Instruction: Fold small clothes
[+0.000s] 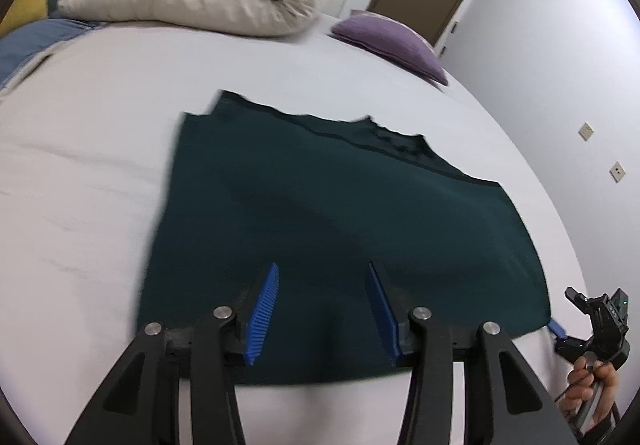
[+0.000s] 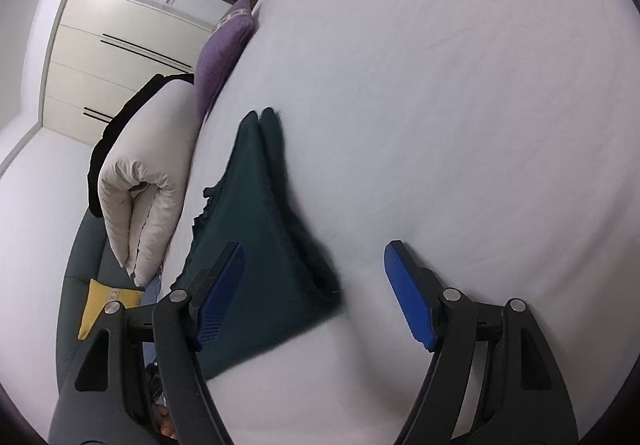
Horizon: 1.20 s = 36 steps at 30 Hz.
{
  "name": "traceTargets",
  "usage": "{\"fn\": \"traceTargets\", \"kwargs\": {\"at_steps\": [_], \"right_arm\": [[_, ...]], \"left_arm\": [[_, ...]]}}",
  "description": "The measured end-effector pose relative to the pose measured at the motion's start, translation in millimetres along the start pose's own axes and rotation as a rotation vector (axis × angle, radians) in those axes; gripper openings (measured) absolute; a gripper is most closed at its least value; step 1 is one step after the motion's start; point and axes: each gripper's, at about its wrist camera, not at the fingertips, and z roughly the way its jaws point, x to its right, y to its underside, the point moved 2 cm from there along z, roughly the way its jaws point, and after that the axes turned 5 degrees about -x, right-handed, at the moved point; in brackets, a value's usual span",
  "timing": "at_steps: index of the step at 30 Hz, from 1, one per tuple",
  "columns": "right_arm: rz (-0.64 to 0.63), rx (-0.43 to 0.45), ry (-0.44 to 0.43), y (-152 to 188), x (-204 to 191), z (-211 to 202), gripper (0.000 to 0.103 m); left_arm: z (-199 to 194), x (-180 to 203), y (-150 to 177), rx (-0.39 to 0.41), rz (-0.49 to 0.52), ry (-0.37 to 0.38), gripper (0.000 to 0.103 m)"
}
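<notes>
The dark green garment (image 1: 320, 213) lies folded flat on the white bed (image 1: 100, 173). Your left gripper (image 1: 322, 277) hovers over its near edge, fingers spread apart. Your right gripper (image 2: 316, 261) sits at its corner, fingers also wide, clasping nothing.

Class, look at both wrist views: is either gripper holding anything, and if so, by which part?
Nothing is held. The left gripper and right gripper are both open over the dark green garment on the bed.
</notes>
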Motion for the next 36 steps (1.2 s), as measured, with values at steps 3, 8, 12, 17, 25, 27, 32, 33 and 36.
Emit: {"fn": "traceTargets", "kwargs": {"at_steps": [3, 8, 12, 17, 25, 27, 32, 33, 36], "right_arm": [[0.053, -0.049, -0.051, 8.0, -9.6, 18.3, 0.072], [0.145, -0.065, -0.066, 4.0, -21.7, 43.4, 0.072], [0.145, -0.102, -0.098, -6.5, -48.8, 78.5, 0.07], [0.145, -0.138, -0.12, -8.0, -61.7, 112.9, 0.057], [0.122, -0.122, -0.07, 4.7, -64.7, 140.3, 0.012], [0.111, -0.109, -0.065, 5.4, -67.1, 143.3, 0.012], [0.059, -0.074, 0.001, 7.1, -84.4, 148.6, 0.012], [0.053, -0.065, 0.015, 7.5, -87.8, 149.3, 0.012], [0.005, -0.032, 0.088, 9.6, -107.5, 152.5, 0.012]], "left_arm": [[20.3, 12.4, -3.2, -0.041, -0.009, 0.031, 0.049], [43.4, 21.6, -6.6, -0.086, -0.009, 0.017, 0.052], [48.5, 16.4, -5.4, -0.101, -0.01, 0.026, 0.052], [52.1, 9.7, -3.1, -0.107, -0.026, 0.056, 0.052], [53.2, 7.2, 0.7, -0.11, -0.001, 0.066, 0.051], [53.0, 3.9, 1.1, -0.106, -0.008, 0.076, 0.05], [51.4, -6.7, 0.8, -0.104, -0.043, 0.116, 0.041], [50.9, -9.8, 0.5, -0.106, -0.055, 0.126, 0.037], [49.9, -18.4, -0.7, -0.112, -0.084, 0.161, 0.03]]}}
